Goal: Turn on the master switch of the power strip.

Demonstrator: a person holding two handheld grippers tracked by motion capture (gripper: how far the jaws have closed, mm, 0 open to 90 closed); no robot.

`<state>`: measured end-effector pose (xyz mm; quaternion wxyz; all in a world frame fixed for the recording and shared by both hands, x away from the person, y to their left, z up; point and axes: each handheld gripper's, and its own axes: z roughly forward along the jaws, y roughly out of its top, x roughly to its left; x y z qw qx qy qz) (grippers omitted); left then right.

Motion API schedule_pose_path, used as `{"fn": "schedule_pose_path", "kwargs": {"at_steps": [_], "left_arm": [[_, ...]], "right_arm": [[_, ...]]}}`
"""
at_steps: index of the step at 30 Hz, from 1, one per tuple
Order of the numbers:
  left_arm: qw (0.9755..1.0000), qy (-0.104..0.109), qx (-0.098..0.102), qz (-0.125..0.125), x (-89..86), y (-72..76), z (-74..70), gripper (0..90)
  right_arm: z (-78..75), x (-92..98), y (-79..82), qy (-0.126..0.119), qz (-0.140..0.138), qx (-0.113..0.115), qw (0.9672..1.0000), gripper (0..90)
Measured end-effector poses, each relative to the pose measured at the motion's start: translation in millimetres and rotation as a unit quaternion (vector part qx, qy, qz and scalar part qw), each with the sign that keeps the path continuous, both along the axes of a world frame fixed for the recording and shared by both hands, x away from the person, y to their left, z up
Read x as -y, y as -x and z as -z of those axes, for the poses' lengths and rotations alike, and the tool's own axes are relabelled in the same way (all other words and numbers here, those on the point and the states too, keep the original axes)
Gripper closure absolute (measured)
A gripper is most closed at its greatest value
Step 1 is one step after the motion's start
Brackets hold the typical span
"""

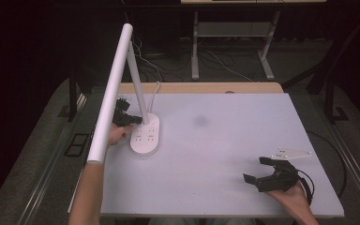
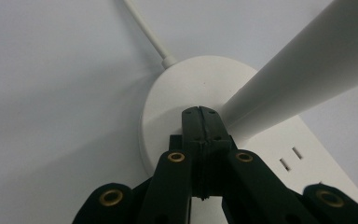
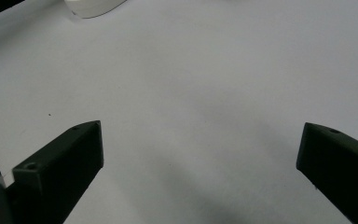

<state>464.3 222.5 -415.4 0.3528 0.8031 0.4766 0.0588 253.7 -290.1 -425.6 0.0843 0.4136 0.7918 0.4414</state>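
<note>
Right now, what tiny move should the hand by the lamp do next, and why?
Probably press the shut left gripper gently down on the desk lamp's base. Its closed jaws sit at the foot of the lamp's arm, with nothing between them, so a poke fits better than a grab. The right gripper rests open, far away.

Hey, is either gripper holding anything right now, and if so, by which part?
Nothing is held. The left gripper is shut with nothing between its jaws, tips over the lamp base beside the stem. The right gripper is open above the table.
</note>
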Motion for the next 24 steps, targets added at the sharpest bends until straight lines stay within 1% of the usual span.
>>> {"fn": "schedule_pose_path", "kwargs": {"at_steps": [3, 4, 7, 11, 14, 15, 18, 22, 24], "left_arm": [[0.9996, 0.029, -0.001, -0.009, -5.2, 0.6, 3.9, 90.0], [0.9994, 0.032, -0.001, -0.008, -6.4, 0.5, 4.5, 90.0], [0.9995, 0.029, -0.001, -0.008, -5.5, 0.4, 3.8, 90.0], [0.9994, 0.031, -0.002, -0.012, -5.3, 0.5, 3.5, 90.0], [0.9996, 0.025, 0.001, -0.015, -3.6, 1.5, 2.8, 90.0], [0.9997, 0.021, 0.002, -0.012, -3.7, 1.7, 2.4, 90.0], [0.9996, 0.025, 0.004, -0.016, -3.8, 2.3, 2.1, 90.0], [0.9998, 0.011, 0.007, -0.015, -1.1, 3.5, 0.0, 90.0], [0.9998, 0.012, 0.008, -0.017, -1.3, 3.6, 0.0, 90.0]], "right_arm": [[-0.2, 0.8, 0.4, -0.001, 0.0, 0.0, 1.0, 0.1], [-0.1, 1.0, 0.3, 0.0, 0.0, 0.001, 1.0, 0.1], [0.0, 1.2, -0.2, 0.0, 0.0, 0.001, 1.0, 0.1], [-0.3, 1.1, 0.1, 0.001, 0.002, 0.001, 1.0, 0.1], [-0.4, 1.3, 0.4, 0.002, 0.002, 0.001, 1.0, 0.1], [-0.8, 1.5, 0.4, 0.001, 0.003, 0.001, 1.0, 0.1], [-1.4, 1.6, 0.5, 0.001, 0.001, 0.003, 1.0, 0.1], [-1.4, 1.6, 0.4, 0.0, 0.001, 0.004, 1.0, 0.1], [-1.5, 1.3, 0.4, 0.0, 0.001, 0.003, 1.0, 0.1]]}}
